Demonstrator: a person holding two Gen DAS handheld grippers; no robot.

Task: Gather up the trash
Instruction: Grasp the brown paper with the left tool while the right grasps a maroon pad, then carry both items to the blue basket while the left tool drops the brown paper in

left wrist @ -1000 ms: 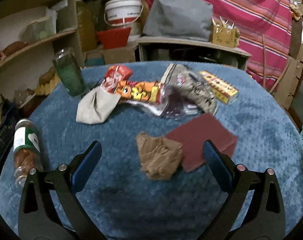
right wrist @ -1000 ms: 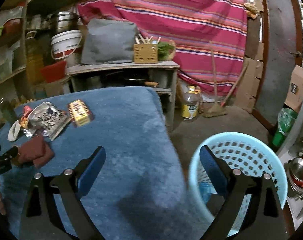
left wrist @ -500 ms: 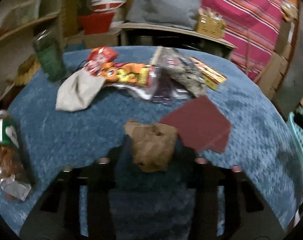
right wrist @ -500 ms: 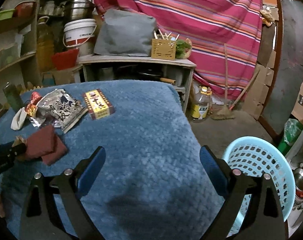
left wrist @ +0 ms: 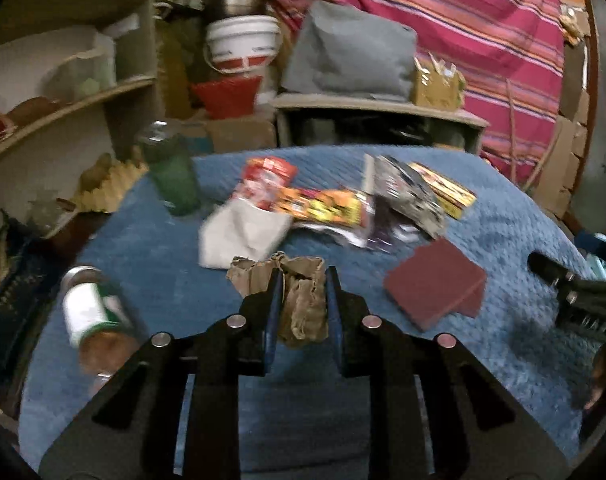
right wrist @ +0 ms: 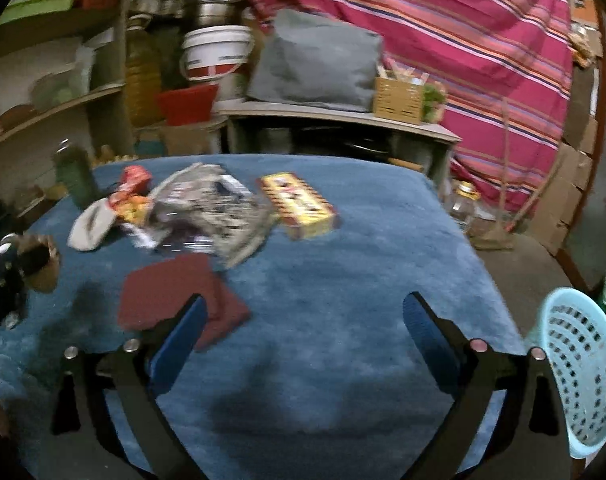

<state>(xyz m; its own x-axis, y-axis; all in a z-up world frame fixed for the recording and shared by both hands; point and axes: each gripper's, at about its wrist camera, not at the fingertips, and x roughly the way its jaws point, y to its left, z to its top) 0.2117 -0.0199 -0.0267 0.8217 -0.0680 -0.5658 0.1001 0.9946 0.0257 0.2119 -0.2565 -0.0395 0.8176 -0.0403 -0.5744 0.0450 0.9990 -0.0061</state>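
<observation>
My left gripper is shut on a crumpled brown paper bag and holds it just above the blue table cover. It also shows at the left edge of the right wrist view. My right gripper is open and empty above the table, with a dark red cloth by its left finger. Snack wrappers, a grey crumpled piece, a silver wrapper and a yellow box lie further back. A light blue basket stands at the lower right.
A green jar stands at the table's back left and a plastic bottle lies at its left edge. Shelves line the left side. A low bench with a grey cushion stands behind the table.
My left gripper closed on the brown paper bag and lifted it slightly. My right gripper swung left from the basket toward the table and the red cloth.
</observation>
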